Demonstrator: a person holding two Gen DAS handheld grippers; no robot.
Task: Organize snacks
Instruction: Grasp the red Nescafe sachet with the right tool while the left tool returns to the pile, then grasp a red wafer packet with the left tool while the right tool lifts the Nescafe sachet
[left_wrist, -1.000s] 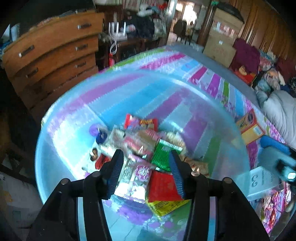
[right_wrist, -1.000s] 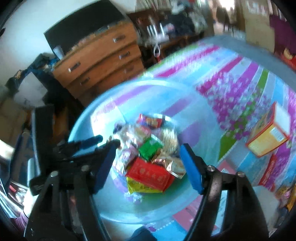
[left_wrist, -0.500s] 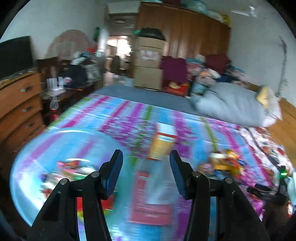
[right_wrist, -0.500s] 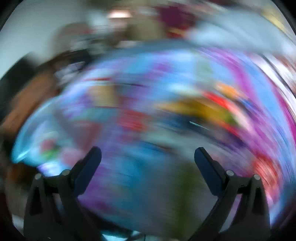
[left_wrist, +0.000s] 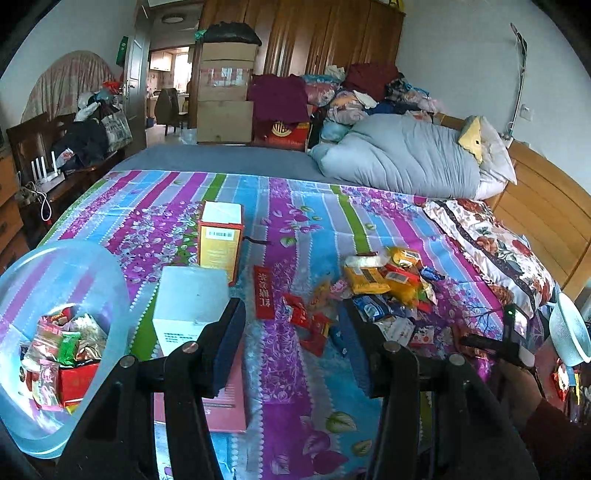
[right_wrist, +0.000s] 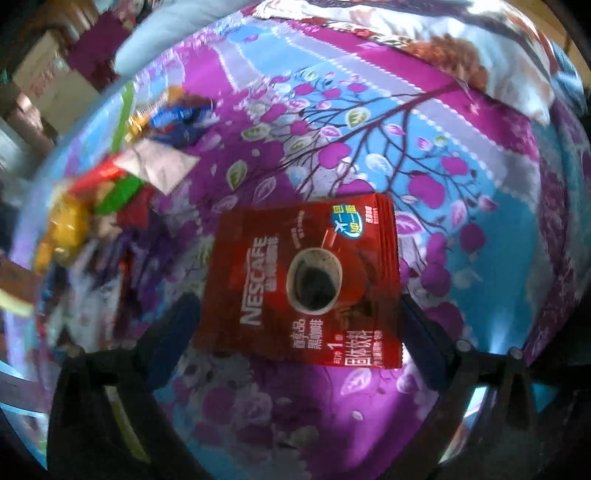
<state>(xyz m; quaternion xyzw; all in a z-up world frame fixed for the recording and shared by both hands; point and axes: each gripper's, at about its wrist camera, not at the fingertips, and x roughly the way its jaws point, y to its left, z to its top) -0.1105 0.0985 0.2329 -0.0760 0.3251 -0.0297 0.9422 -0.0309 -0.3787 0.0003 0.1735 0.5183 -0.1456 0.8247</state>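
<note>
Left wrist view shows one clear bowl (left_wrist: 74, 266) at the far left with snacks inside. Next come three boxes: a white box (left_wrist: 190, 302), an orange box (left_wrist: 220, 236) behind it and a flat pink box (left_wrist: 225, 402) under the white one. One red packet (left_wrist: 264, 293) lies just right of them. The left claw (left_wrist: 291, 347) is half open, holding nothing. A snack pile (left_wrist: 384, 291) sits on the bed (left_wrist: 295, 206) further right.

Right wrist view shows one red coffee packet (right_wrist: 301, 280) flat on the bed between the right claw (right_wrist: 299, 343) fingers, which are opening wide and not pressing it
</note>
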